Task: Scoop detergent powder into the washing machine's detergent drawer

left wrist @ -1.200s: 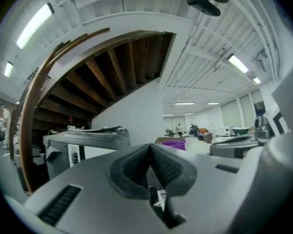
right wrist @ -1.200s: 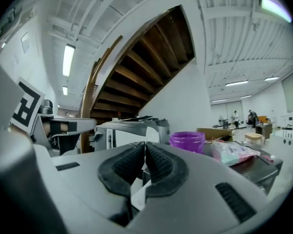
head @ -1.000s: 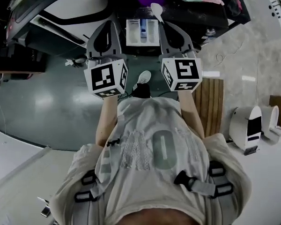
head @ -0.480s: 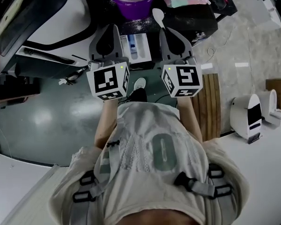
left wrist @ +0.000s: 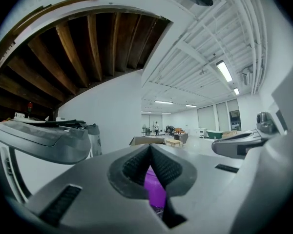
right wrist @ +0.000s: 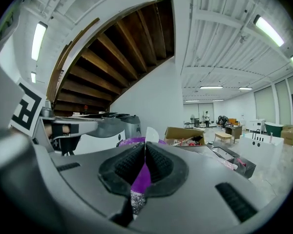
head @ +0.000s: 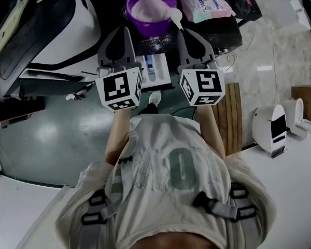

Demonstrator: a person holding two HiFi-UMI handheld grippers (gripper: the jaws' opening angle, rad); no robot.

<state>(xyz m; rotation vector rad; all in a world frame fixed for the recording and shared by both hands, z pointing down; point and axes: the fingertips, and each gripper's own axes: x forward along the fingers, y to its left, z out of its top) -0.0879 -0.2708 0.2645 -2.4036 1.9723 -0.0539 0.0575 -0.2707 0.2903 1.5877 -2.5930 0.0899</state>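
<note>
A purple bowl (head: 150, 5) of white detergent powder stands on the dark top at the far middle. My right gripper (head: 189, 33) is shut on a white spoon (head: 174, 15), whose bowl end rests at the purple bowl's right rim. In the right gripper view the spoon (right wrist: 151, 133) pokes up past the closed jaws of the right gripper (right wrist: 144, 149), with the purple bowl (right wrist: 136, 141) behind. My left gripper (head: 118, 33) is shut and holds nothing; it hovers just left of the open detergent drawer (head: 156, 69). The left gripper (left wrist: 150, 150) shows purple behind its jaws.
A white washing machine (head: 46, 25) with a dark door fills the upper left. A pink and teal detergent bag (head: 205, 3) lies right of the bowl. A wooden slatted board (head: 232, 118) and a small white appliance (head: 269, 128) are on the floor to the right.
Both grippers have moved forward from over the drawer toward the purple bowl. The spoon's end now sits at the bowl's right rim.
</note>
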